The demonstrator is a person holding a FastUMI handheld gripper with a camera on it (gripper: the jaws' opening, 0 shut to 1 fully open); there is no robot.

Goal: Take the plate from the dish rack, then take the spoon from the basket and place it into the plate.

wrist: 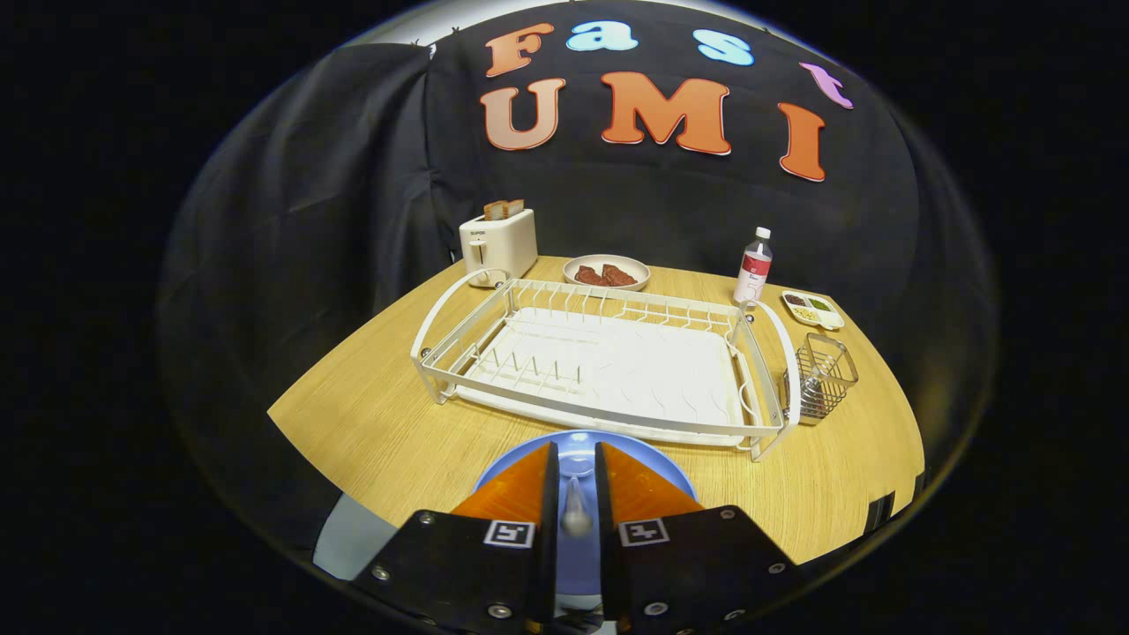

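While the toaster (498,245) sits at the table's (370,423) far left corner, the white rack (600,366) stands mid-table, a bowl (607,272) of dark pieces behind it. Nearer, the gripper (576,463) clasps the spoon (576,511) between its 2 orange fingers (512,494), directly over the blue plate (578,438) that lies just before the rack. Rightward come a bottle (753,265), a small tray (812,310) and the wire basket (822,377), touching the rack's end.
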